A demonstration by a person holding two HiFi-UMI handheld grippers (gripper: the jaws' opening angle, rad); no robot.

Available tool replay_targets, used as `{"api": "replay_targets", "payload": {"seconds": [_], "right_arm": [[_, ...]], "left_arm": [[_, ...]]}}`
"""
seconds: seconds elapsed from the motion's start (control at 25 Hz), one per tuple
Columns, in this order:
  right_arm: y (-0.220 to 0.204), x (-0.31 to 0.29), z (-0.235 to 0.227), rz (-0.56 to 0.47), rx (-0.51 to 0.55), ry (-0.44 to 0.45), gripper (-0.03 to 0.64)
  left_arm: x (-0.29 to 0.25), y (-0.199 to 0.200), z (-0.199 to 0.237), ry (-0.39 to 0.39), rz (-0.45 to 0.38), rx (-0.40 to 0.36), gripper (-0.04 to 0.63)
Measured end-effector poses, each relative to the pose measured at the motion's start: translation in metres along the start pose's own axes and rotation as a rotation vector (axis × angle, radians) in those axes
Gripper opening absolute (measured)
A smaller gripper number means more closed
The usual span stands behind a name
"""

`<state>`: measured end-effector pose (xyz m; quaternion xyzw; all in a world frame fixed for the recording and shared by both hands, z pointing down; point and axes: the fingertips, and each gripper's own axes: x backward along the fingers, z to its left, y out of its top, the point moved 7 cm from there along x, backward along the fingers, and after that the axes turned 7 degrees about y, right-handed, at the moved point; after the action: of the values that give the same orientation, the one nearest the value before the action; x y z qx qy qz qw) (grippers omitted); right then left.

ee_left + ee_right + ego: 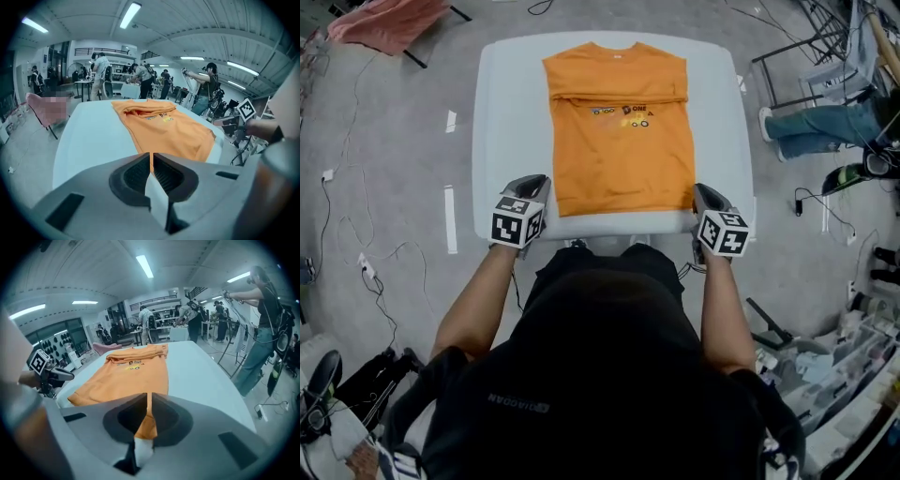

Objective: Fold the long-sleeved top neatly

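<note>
The orange long-sleeved top (pixel 619 141) lies flat on the white table (pixel 511 122), collar at the far end, sleeves folded in across the chest, hem towards me. It also shows in the left gripper view (pixel 168 129) and the right gripper view (pixel 126 376). My left gripper (pixel 532 185) hovers at the near table edge, just left of the hem's left corner; its jaws (pixel 151 161) are shut with nothing between them. At the hem's right corner my right gripper (pixel 704 194) has its jaws (pixel 149 404) all but together. Only orange cloth shows through the thin slit, and no grip on it is evident.
A pink cloth (pixel 389 21) hangs on a rack at the far left. Cables and white tape marks (pixel 450 218) lie on the grey floor. A person in jeans (pixel 825 127) stands right of the table. Bins and clutter (pixel 853 366) fill the near right.
</note>
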<state>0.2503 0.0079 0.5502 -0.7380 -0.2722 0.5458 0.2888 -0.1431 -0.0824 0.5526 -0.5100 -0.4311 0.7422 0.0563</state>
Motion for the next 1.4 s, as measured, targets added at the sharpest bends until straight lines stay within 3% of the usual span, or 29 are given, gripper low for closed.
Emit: {"api": "replay_targets", "payload": {"seconds": [0.12, 0.2, 0.24, 0.48, 0.68, 0.96, 1.04, 1.16, 1.4], "right_arm": [[-0.018, 0.000, -0.011, 0.074, -0.010, 0.009, 0.078], [-0.031, -0.003, -0.018, 0.111, -0.035, 0.030, 0.095], [-0.037, -0.004, -0.021, 0.124, -0.054, 0.044, 0.103], [-0.060, -0.005, -0.021, 0.196, -0.085, 0.187, 0.146], [-0.064, -0.006, -0.019, 0.195, -0.079, 0.248, 0.160], [-0.063, -0.009, -0.024, 0.169, -0.228, 0.303, 0.146], [-0.066, -0.010, -0.026, 0.164, -0.251, 0.296, 0.113], [-0.071, -0.012, -0.031, 0.160, -0.263, 0.281, 0.054], [-0.078, -0.002, -0.035, 0.135, -0.282, 0.339, 0.037]], "left_arm": [[0.001, -0.022, -0.018, -0.029, 0.042, -0.017, 0.024], [0.002, -0.036, -0.029, -0.036, 0.066, -0.031, 0.102], [0.002, -0.043, -0.034, -0.032, 0.076, -0.026, 0.110], [-0.001, -0.064, -0.049, 0.005, 0.098, 0.105, 0.147], [-0.003, -0.074, -0.061, 0.016, 0.111, 0.090, 0.156], [-0.014, -0.080, -0.068, 0.125, 0.140, 0.035, 0.145], [-0.013, -0.080, -0.065, 0.149, 0.131, 0.041, 0.035], [-0.011, -0.085, -0.058, 0.155, 0.119, 0.097, 0.021], [0.004, -0.089, -0.046, 0.163, 0.070, 0.220, 0.015]]}}
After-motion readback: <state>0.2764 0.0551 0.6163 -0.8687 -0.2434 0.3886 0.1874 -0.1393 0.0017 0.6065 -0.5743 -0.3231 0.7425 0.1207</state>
